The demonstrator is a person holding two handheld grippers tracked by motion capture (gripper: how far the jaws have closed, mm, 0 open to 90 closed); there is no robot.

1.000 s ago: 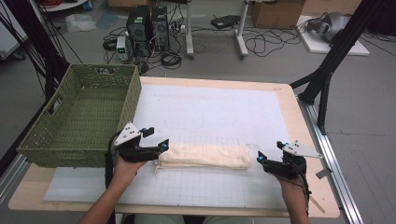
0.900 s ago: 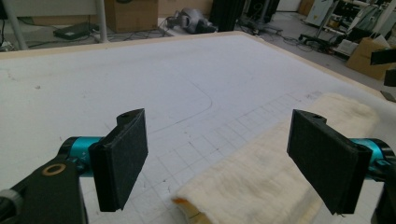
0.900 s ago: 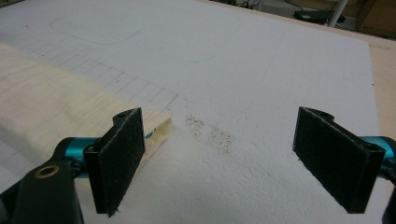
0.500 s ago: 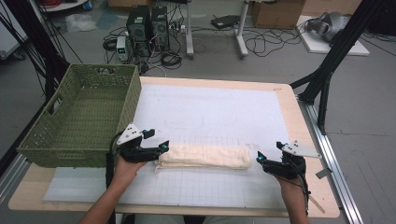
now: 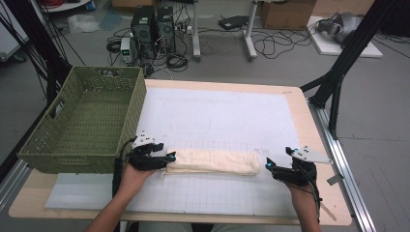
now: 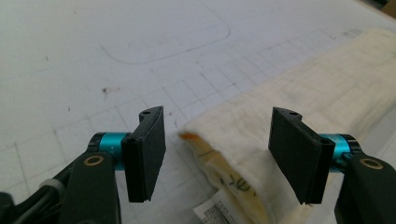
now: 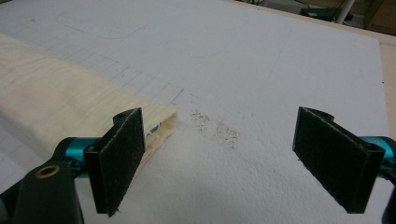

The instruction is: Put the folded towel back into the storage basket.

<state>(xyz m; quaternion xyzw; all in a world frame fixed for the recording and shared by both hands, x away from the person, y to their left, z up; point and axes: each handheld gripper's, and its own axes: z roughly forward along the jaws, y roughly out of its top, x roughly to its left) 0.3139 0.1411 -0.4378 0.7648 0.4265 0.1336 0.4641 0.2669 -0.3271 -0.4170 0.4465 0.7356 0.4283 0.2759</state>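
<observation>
- Your left tongs (image 6: 217, 156) have just been closing: the two black padded jaws now stand narrower than they did a second ago, though a gap still shows on each side.
- The end of the cream-coloured folded cloth towel (image 6: 299, 116) lies between those jaws, with its orange-stitched edge and printed label toward the camera; neither pad presses on it yet.
- In the high view your left hand (image 5: 129, 175) has edged only slightly at the towel's left end on the worktop, hardly enough to call a move.
</observation>
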